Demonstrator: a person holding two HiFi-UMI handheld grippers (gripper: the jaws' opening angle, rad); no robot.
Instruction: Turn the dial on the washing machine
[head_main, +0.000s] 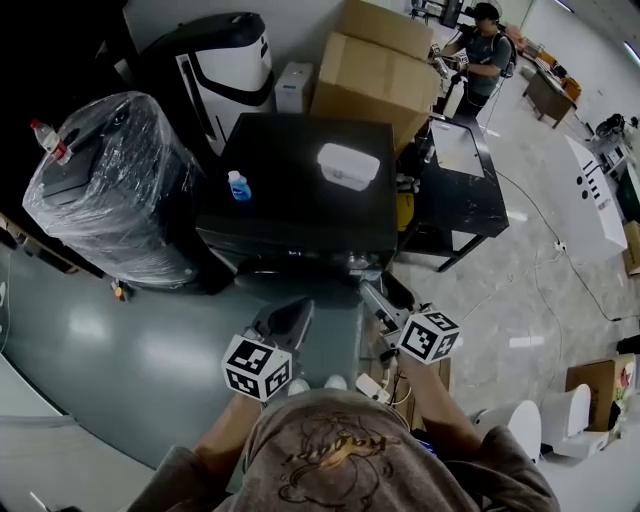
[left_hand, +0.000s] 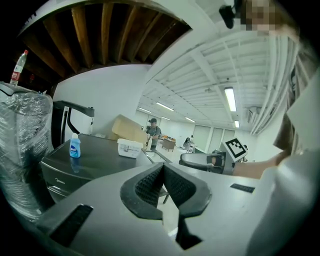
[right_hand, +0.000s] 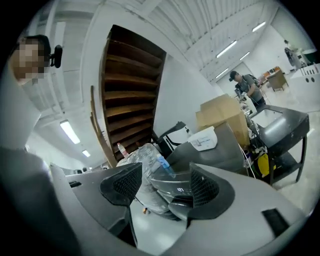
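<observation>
The black washing machine (head_main: 300, 190) stands ahead of me, seen from above, its front panel (head_main: 300, 255) in shadow; I cannot make out the dial. A blue bottle (head_main: 238, 185) and a white box (head_main: 348, 165) rest on its lid. My left gripper (head_main: 288, 318) hangs short of the front, jaws shut on nothing, pads (left_hand: 150, 184) pressed together. My right gripper (head_main: 378, 298) is closer to the panel's right end and open. In the right gripper view the machine's front panel (right_hand: 175, 187) shows between the open right gripper's (right_hand: 162, 185) jaws, not touched.
A plastic-wrapped appliance (head_main: 110, 190) stands left of the machine, with a black-and-white unit (head_main: 220, 60) behind. Cardboard boxes (head_main: 375, 60) sit at the back right, a black table (head_main: 465, 185) to the right. A person (head_main: 485, 50) stands far back. Cables and plugs (head_main: 370, 385) lie on the floor.
</observation>
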